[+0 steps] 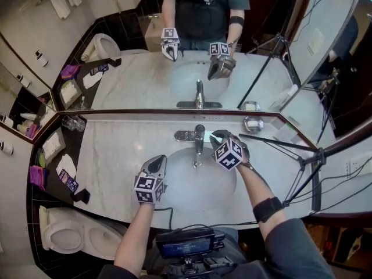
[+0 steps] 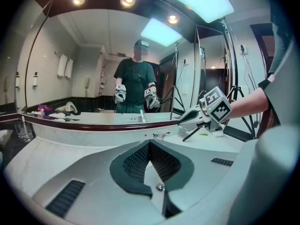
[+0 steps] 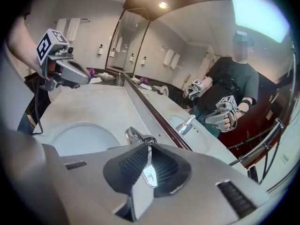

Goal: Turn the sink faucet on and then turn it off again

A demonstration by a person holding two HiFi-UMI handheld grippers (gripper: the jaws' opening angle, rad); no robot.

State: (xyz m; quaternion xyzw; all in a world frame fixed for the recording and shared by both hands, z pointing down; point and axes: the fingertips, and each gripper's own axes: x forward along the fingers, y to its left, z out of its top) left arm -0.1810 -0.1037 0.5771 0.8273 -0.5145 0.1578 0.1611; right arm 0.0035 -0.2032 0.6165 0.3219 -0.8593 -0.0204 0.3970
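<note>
**Head view.** The faucet (image 1: 199, 138) stands at the back rim of the sink (image 1: 197, 188), which is set into the marble tabletop (image 1: 110, 156) just below the mirror (image 1: 145, 80). The right gripper (image 1: 217, 136) sits against the faucet's right side. The left gripper (image 1: 158, 160) hovers over the front-left rim of the sink, apart from the faucet. We cannot tell here whether water is running.

**Left gripper view.** The fingers (image 2: 133, 165) are pressed together with nothing between them. This gripper takes no part in the grasp.

**Right gripper view.** The fingers (image 3: 126, 165) are nearly closed, and a chrome lever (image 3: 150, 175) lies between the pads. We read this as a clamp on the lever.

**Handling.** We judge the lever to be rigid polished metal. It is smooth, probably slippery, and more so if wet. It is fixed to the faucet body and only pivots, so it should need light, steady force.

- We take hold across the flat sides near the free end, where leverage is greatest.
- We keep the pads square to the lever, because a skewed grip is likely to slide off the chrome.
</note>
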